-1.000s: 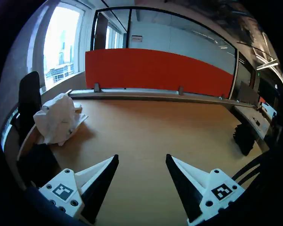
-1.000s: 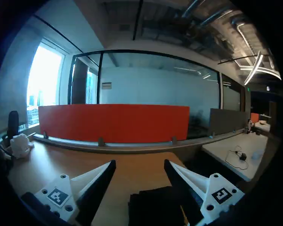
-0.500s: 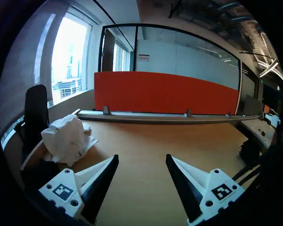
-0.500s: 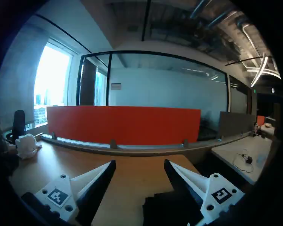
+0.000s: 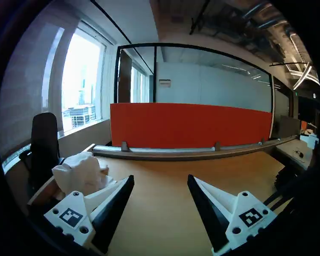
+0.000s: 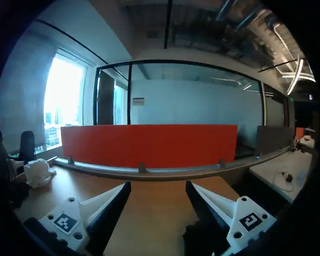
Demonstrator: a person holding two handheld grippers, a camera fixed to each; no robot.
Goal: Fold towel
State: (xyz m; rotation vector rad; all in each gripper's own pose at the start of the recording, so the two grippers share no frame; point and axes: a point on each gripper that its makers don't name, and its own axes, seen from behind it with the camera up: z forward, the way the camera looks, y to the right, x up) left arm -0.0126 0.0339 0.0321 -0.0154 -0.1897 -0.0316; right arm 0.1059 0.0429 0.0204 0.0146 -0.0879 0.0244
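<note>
On the far left edge of the light wooden tabletop (image 5: 168, 192) lies the crumpled white cloth towel (image 5: 80, 173), bunched in a heap beside a black office chair (image 5: 44, 143). The left gripper (image 5: 160, 176) hangs above the wood with its fingers spread wide and holding nothing, the towel just beyond its left finger. The right gripper (image 6: 158, 182) is likewise released and empty, well apart from the towel. A long orange divider panel (image 5: 190, 126) stands along the tabletop's far side.
</note>
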